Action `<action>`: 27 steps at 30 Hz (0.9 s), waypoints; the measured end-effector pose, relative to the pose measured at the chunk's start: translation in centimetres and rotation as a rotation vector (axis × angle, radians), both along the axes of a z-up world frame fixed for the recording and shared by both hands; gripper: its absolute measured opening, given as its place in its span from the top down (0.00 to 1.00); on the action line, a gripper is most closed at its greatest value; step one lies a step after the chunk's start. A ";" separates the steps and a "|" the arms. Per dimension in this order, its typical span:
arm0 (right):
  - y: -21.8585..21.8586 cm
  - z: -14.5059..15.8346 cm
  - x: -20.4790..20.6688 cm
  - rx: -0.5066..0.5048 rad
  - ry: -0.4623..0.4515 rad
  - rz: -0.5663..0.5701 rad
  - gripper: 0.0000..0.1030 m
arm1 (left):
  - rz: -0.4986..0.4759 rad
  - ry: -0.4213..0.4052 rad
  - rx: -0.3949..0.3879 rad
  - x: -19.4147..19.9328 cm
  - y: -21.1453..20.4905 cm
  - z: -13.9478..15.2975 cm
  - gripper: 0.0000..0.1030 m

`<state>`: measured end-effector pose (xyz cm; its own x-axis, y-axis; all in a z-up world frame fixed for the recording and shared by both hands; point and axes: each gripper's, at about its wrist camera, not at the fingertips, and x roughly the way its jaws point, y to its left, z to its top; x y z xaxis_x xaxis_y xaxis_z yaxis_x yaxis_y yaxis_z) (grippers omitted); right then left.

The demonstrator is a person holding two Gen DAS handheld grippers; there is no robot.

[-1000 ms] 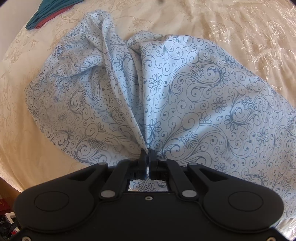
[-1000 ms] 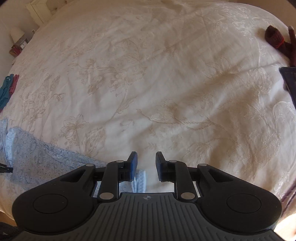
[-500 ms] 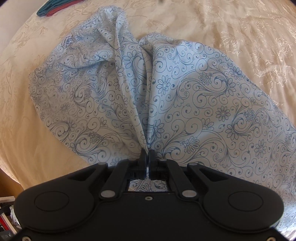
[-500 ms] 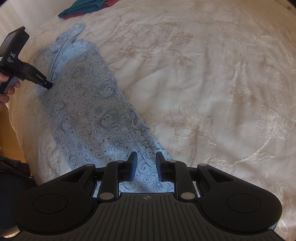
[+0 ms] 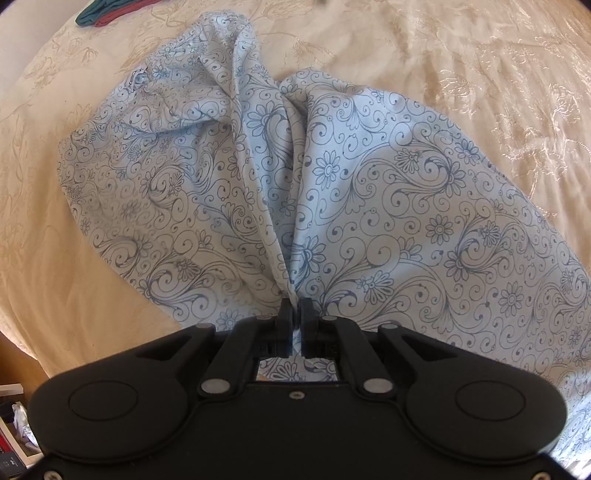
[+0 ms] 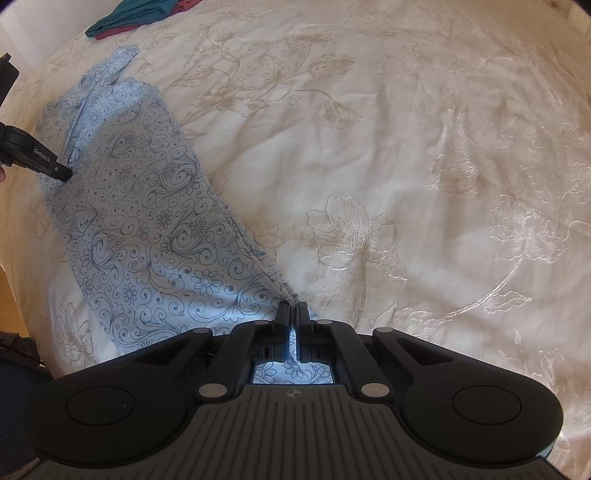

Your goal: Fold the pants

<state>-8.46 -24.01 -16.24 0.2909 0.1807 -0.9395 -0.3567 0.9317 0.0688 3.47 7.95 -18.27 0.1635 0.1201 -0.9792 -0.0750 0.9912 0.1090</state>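
Note:
Light blue pants point(image 5: 369, 192) with a dark swirl-and-flower print lie bunched on a cream embroidered bedspread point(image 5: 443, 55). My left gripper point(image 5: 295, 306) points down at them. Its jaws are opening slightly, and a gathered ridge of the cloth still sits pinched between the tips. In the right wrist view the pants point(image 6: 147, 221) stretch from the far left toward me. My right gripper point(image 6: 292, 310) is shut on their near edge, where the fabric puckers into pleats. The left gripper point(image 6: 61, 172) shows there too, at the pants' far end.
Folded teal and red clothes point(image 6: 136, 14) lie at the far left corner of the bedspread point(image 6: 406, 147). The bed's edge and wooden floor point(image 6: 11, 295) run down the left side. Wide bedspread extends to the right of the pants.
My right gripper swung across the bed to the pants, rolled, and closed from open onto their near edge. The left gripper stayed put; its jaws parted a little, and the wrist rolled slightly.

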 end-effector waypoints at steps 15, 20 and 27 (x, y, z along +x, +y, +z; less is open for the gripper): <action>2.7 6.1 3.4 0.174 -0.143 -0.221 0.85 | -0.153 -0.149 -0.045 -0.2 3.4 6.1 0.57; 9.2 7.7 6.8 0.254 -0.152 -0.209 0.85 | -0.111 -0.131 -0.058 3.9 8.6 5.6 0.57; 20.8 7.3 13.5 0.286 -0.137 -0.167 0.84 | -0.126 -0.063 -0.041 10.0 15.1 2.4 0.57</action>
